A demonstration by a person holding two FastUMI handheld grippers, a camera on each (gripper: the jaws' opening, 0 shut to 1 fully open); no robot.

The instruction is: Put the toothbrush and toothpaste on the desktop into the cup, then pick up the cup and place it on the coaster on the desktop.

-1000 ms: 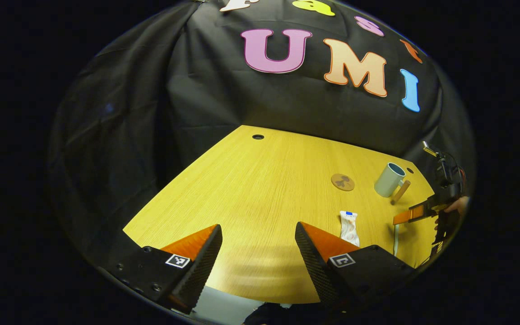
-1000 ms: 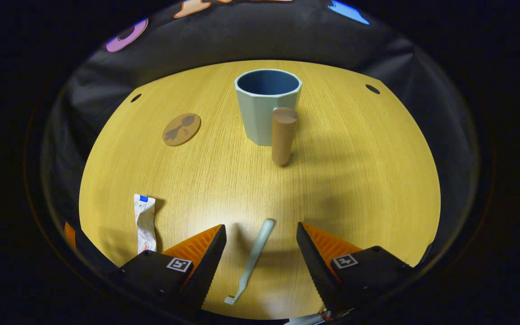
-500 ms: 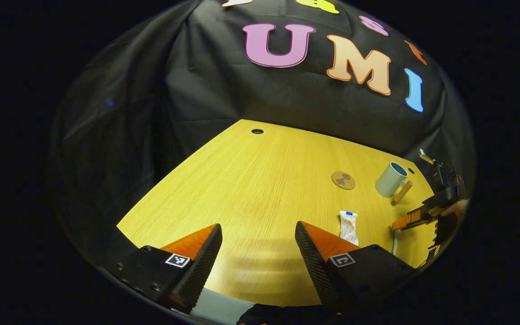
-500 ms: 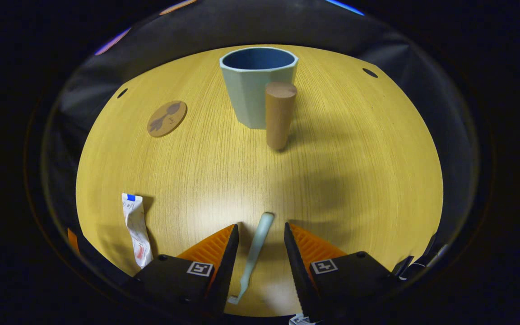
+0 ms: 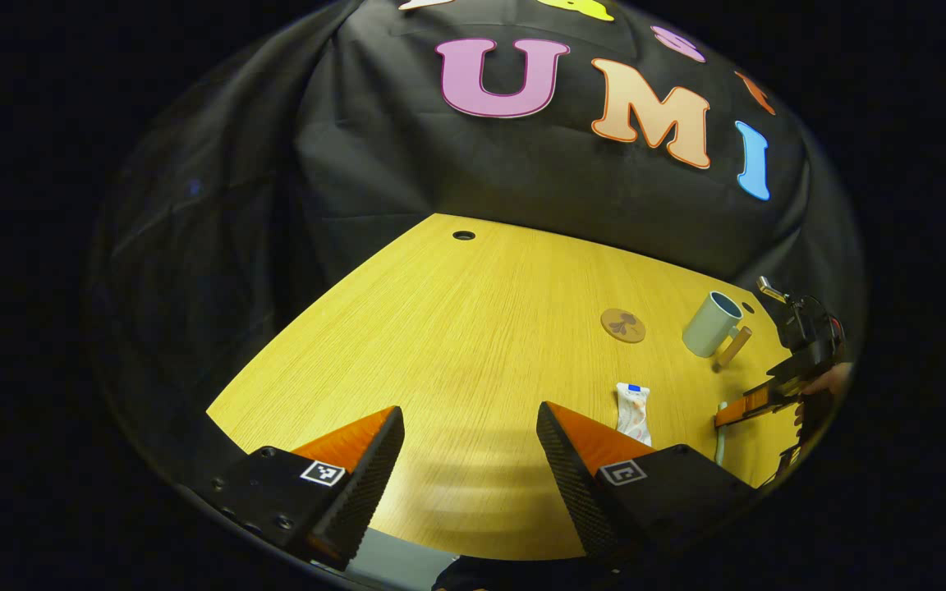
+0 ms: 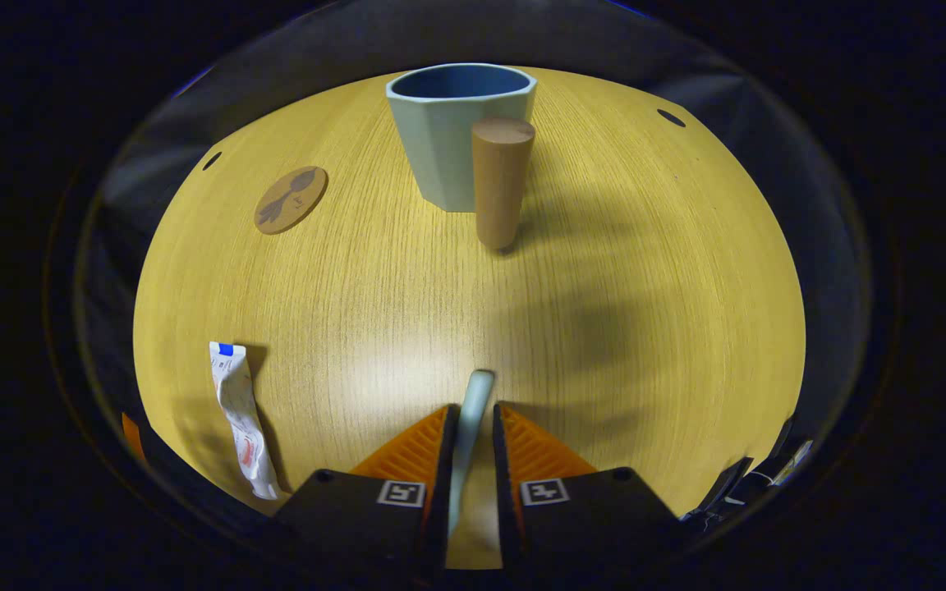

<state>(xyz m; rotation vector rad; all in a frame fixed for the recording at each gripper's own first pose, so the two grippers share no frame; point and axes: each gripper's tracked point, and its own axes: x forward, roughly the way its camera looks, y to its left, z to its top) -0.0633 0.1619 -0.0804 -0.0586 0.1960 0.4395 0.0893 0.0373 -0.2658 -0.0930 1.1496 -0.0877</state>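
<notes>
Right tool point(image 6: 470, 435): narrowed over the last second from wide to clamped on the toothbrush point(image 6: 471, 410), which lies flat on the bench point(image 6: 374, 279); lift pending. Cup point(image 6: 458, 131) ahead, empty. Toothpaste point(image 6: 240, 414) untouched. Left tool point(image 5: 470, 435): wide, idle.

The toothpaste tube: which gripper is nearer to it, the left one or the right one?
The left. The left gripper hangs open with one finger just beside the toothpaste tube. The right gripper is closed on the toothbrush, farther from the tube.
</notes>
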